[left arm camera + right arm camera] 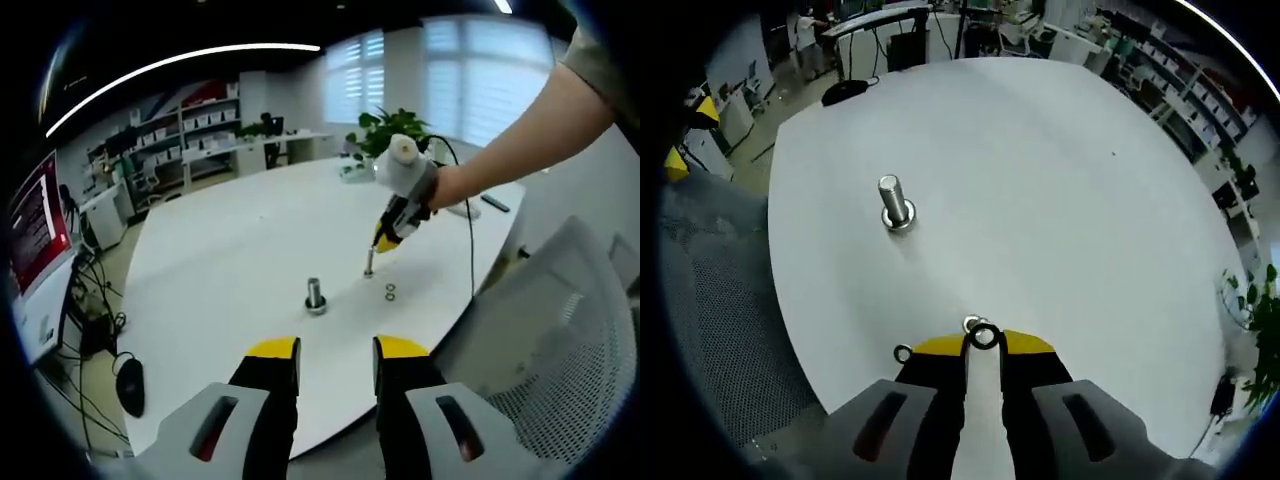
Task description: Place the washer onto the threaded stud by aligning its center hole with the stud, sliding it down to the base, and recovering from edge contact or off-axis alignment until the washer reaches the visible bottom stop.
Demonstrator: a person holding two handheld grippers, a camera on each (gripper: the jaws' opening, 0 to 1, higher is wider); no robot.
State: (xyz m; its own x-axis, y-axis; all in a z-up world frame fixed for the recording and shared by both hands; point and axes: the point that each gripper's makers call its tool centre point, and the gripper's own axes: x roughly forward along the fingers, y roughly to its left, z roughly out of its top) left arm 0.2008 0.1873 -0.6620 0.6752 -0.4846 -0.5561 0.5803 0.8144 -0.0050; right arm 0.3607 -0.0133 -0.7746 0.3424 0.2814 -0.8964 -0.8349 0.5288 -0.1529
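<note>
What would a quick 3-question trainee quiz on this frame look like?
1. True or false: a washer already sits on the threaded stud.
2. Which claw is at the washers? A. left claw B. right claw C. both
3. Fill in: the stud stands upright on the white ____.

Key
1. False: the stud is bare. One washer is at the right claw's tips; a loose washer lies beside them.
2. B. The left claw hangs open, short of the table.
3. table

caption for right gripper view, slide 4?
Right gripper pinches a washer above the white table, threaded stud upright beyond.
</note>
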